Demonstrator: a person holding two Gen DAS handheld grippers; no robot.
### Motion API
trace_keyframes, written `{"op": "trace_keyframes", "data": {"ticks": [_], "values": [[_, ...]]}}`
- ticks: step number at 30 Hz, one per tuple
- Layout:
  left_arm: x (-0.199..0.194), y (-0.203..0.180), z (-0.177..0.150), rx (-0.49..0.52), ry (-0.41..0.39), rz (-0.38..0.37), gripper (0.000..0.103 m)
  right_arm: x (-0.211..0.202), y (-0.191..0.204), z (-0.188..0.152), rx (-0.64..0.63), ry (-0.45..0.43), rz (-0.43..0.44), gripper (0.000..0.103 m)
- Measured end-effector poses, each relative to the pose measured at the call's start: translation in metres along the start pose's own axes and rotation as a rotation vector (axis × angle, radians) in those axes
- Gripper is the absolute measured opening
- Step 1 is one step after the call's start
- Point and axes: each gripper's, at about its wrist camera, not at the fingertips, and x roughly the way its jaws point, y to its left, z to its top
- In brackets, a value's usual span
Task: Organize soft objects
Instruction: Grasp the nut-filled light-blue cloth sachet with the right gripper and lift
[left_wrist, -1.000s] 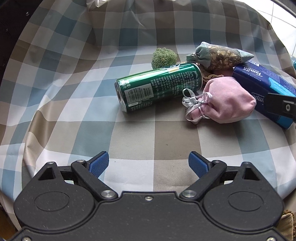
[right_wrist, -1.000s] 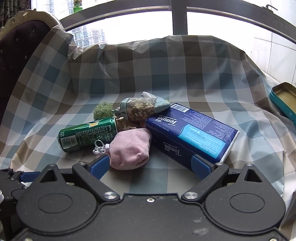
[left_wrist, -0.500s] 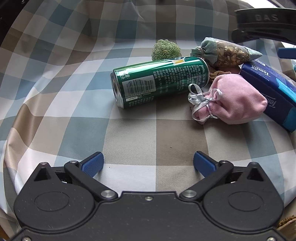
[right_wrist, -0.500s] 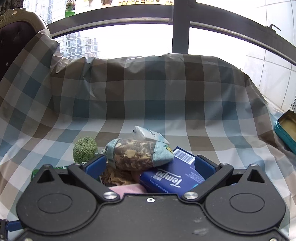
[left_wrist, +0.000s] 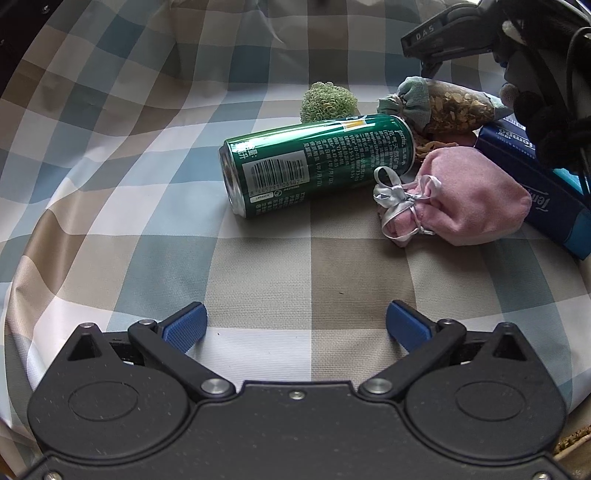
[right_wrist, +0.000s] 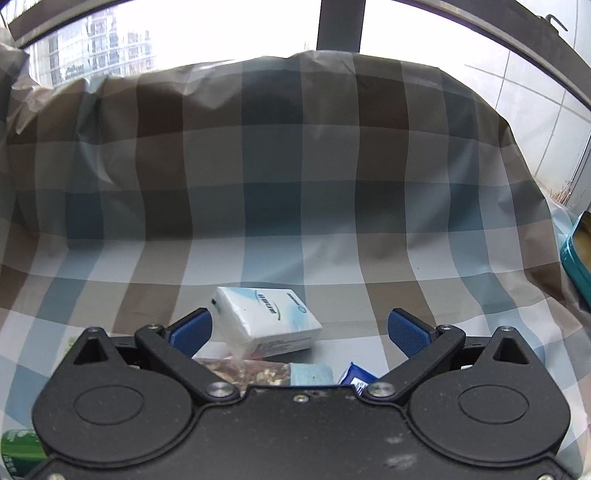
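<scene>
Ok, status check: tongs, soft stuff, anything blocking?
Both tongs, left and right, open, empty. Right over white tissue pack. Pink pouch untouched. Green can lies against pouch.

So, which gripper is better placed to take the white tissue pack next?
Probably the right gripper: its open jaws already frame the tissue pack. The left gripper faces the can, far off.

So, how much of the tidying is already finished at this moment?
Nothing looks sorted yet: the pink pouch, seed sachet and green pom-pom lie clustered by the green can. Both grippers are open and empty; the right gripper reaches toward the white tissue pack. All sorting remains.
</scene>
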Motion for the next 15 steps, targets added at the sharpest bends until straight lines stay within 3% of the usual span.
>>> {"op": "trace_keyframes", "data": {"ticks": [4, 9, 15], "values": [[0.0, 0.0, 0.0, 0.0, 0.0, 0.0, 0.101, 0.005, 0.006, -0.001, -0.103, 0.085, 0.031, 0.101], [0.0, 0.0, 0.0, 0.0, 0.0, -0.001, 0.101, -0.026, 0.013, -0.009, -0.214, 0.039, 0.075, 0.101], [0.0, 0.0, 0.0, 0.001, -0.001, 0.0, 0.101, -0.048, 0.015, -0.021, -0.281, 0.077, 0.187, 0.101]]}}
